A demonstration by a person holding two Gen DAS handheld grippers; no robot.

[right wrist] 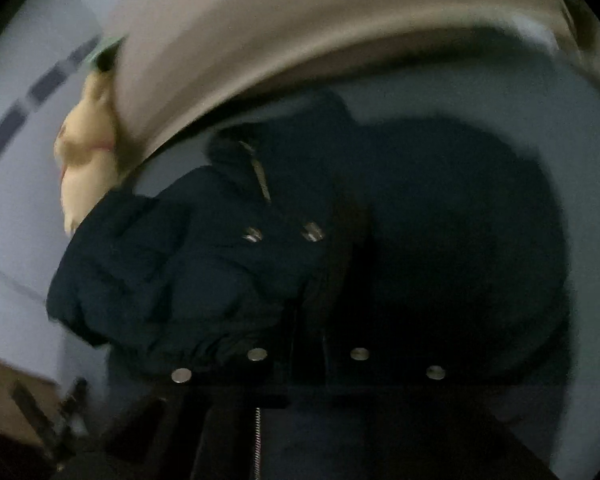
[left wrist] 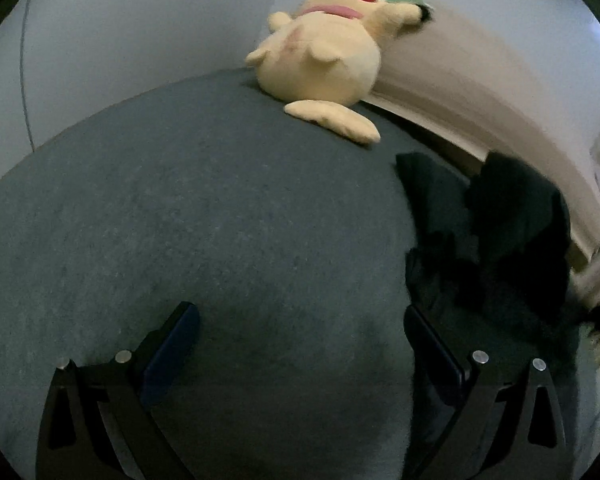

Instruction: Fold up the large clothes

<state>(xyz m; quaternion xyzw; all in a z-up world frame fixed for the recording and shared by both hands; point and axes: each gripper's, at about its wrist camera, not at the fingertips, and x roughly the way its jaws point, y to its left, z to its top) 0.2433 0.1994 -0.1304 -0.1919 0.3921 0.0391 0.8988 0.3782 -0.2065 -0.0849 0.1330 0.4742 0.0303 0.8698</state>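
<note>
A dark navy padded jacket [right wrist: 228,264] with metal snaps and a zipper hangs bunched right in front of my right gripper [right wrist: 308,356], whose jaws stand close together with the jacket's fabric between them. The view is blurred. In the left wrist view the same jacket [left wrist: 496,232] shows as a dark heap at the right, lifted above the grey bed cover [left wrist: 204,216]. My left gripper [left wrist: 300,344] is open and empty over the cover, its right finger [left wrist: 432,352] beside the jacket's edge.
A yellow plush toy [left wrist: 324,60] lies at the far side of the bed against a beige pillow [left wrist: 480,80]; it also shows in the right wrist view [right wrist: 84,160]. A pale wall stands behind.
</note>
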